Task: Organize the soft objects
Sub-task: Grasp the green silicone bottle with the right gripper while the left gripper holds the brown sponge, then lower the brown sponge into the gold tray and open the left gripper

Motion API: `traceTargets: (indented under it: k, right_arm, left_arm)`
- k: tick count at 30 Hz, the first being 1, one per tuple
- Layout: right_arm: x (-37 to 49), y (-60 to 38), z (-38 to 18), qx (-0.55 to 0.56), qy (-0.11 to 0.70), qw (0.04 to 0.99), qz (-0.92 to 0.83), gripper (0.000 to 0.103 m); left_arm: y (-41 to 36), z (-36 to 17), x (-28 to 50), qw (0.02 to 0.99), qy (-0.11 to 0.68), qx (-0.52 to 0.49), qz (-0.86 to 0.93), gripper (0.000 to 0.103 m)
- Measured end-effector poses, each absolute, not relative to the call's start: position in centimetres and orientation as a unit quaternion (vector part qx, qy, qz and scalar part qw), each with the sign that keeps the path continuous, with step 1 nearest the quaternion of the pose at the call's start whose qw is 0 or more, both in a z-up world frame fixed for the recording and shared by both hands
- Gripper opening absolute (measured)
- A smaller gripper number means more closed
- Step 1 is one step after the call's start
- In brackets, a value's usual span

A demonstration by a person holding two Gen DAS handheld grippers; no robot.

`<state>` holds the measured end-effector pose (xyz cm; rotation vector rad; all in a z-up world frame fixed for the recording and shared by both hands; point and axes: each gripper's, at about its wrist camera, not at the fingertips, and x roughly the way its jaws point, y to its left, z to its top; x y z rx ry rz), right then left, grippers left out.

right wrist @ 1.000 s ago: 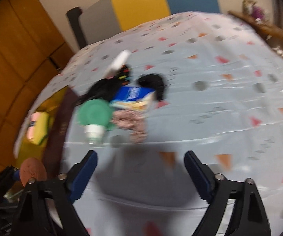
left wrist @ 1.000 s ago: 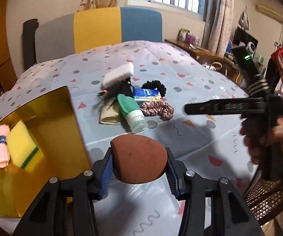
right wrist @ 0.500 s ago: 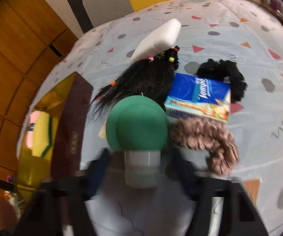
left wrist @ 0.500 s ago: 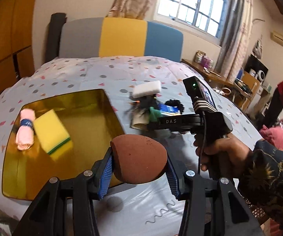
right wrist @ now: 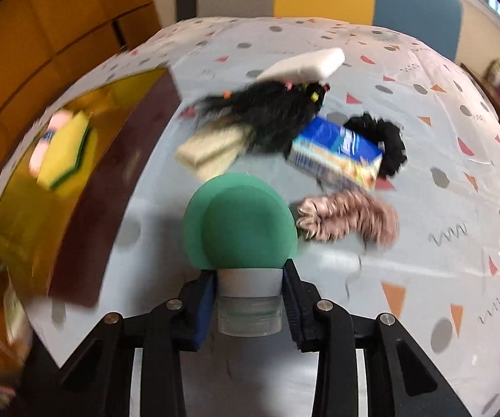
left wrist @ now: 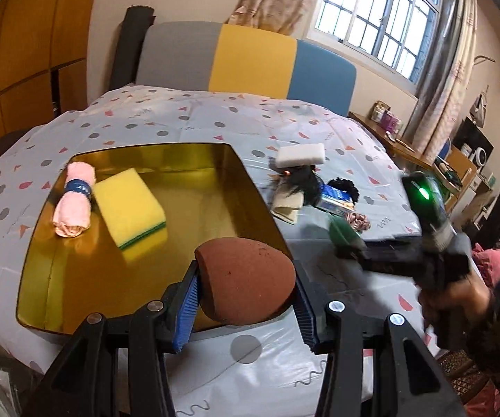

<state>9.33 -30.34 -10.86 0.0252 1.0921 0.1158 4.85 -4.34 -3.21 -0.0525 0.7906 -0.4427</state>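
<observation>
Patterned tablecloth (left wrist: 197,118) blurs rightward. My left gripper (left wrist: 246,299) clamps the brown sponge (left wrist: 244,279); right gripper (right wrist: 248,295) pinches the green bottle (right wrist: 241,222), its cap half hidden.

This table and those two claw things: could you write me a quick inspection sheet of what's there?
Surface: table under a patterned plastic cloth.
Job's things: gold tray holding yellow sponge and pink rolled cloth.
Clutter: white sponge, black hair piece, tissue pack, pink scrunchie, black scrunchie.
Grippers: left gripper clamps brown sponge; right gripper clamps green bottle by its cap end.
Cables: nothing seen.
Surroundings: striped headboard, window.
</observation>
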Motion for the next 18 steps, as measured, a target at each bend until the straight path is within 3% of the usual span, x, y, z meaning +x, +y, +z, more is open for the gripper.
traceTargets:
  k: [18]
  right_arm:
    - [6.0, -31.0, -13.0, 0.014, 0.479, 0.876, 0.049, 0.037]
  left_arm:
    - [-2.9, -3.4, 5.4, 0.902, 0.396, -0.026, -0.172, 0.049]
